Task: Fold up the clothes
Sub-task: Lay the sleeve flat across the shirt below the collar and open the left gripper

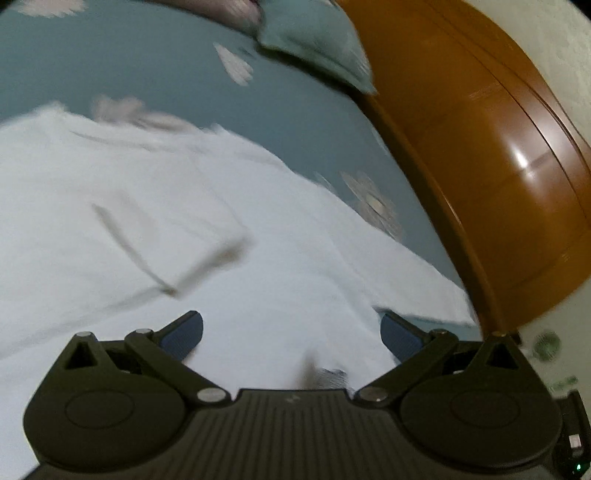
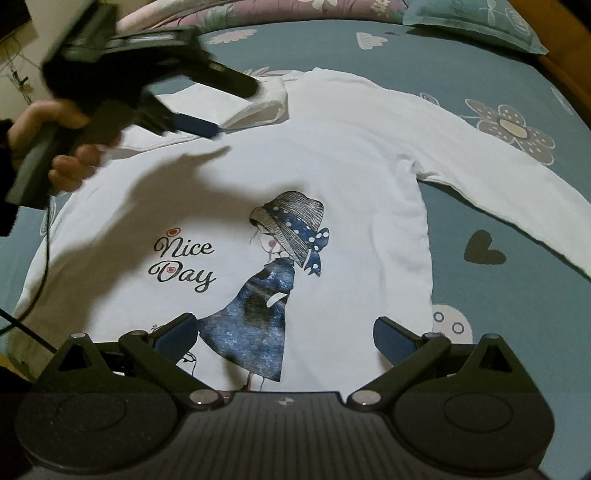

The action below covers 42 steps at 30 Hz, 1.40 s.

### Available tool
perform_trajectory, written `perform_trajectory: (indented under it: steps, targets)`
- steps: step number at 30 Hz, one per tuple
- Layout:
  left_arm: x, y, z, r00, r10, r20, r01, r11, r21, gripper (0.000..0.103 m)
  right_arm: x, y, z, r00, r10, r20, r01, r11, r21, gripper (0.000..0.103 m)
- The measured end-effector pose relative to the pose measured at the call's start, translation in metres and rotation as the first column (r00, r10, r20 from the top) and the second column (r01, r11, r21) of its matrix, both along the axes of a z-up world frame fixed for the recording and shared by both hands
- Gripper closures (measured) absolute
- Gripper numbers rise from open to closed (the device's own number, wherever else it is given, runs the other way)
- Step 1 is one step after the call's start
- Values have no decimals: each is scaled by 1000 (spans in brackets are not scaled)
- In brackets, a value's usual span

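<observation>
One white shirt point(image 2: 332, 155) is laid flat on the bed point(image 2: 498, 295), picture side up. One sleeve point(image 2: 498, 177) is stretched out to the side. One girl picture point(image 2: 273, 280) and two words point(image 2: 183, 264) are seen on it. Two tools are seen. The left tool point(image 1: 291, 334) is held over the shirt with its fingers apart. The right tool point(image 2: 284, 332) is held apart too, near the bottom hem. One pillow point(image 2: 472, 22) is seen at the top.
</observation>
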<state>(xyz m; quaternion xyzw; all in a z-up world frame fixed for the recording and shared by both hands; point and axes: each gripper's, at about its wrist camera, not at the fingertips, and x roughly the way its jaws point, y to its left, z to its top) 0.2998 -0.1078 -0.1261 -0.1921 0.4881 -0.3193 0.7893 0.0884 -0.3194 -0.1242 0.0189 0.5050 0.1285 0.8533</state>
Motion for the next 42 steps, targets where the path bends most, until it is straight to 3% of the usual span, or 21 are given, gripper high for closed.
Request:
perform_trajectory:
  steps: [4,8,10,14,23,31,35,38,42]
  targets:
    - [16,31,0,985,171,-8,-171,985,-12,1,2,1,-3,1000,2,-9,-2,1000,1,0]
    - [37,38,-11,966,250,-57,-254,964,-74,1,1,4,-3,1000,9,-10,-9,1000,-1,0]
    - [48,28,-19,963,256,-90,-261,964,-46,1,-1,3,-4,1000,5,-12,-5,1000,-5,0]
    - [64,7,-24,960,255,-115,-258,966,-8,1,-4,-1,-4,1000,-9,-15,9,1000,-11,0]
    - [76,-78,11,998,61,-19,-63,990,-128,1,-5,-9,-8,999,-32,-19,32,999,-2,0]
    - [45,-90,26,988,-108,108,109,994,-5,1,1,-18,-9,999,-50,-18,51,999,11,0]
    - [18,-53,19,984,-77,159,56,990,132,1,7,-18,-11,999,-38,-19,39,999,18,0]
    - [0,-29,9,975,-33,218,-28,963,270,1,11,-15,-13,1000,-20,-21,20,1000,15,0]
    - [-25,2,-3,952,10,304,-148,888,435,1,17,-8,-15,1000,15,-26,-15,1000,5,0]
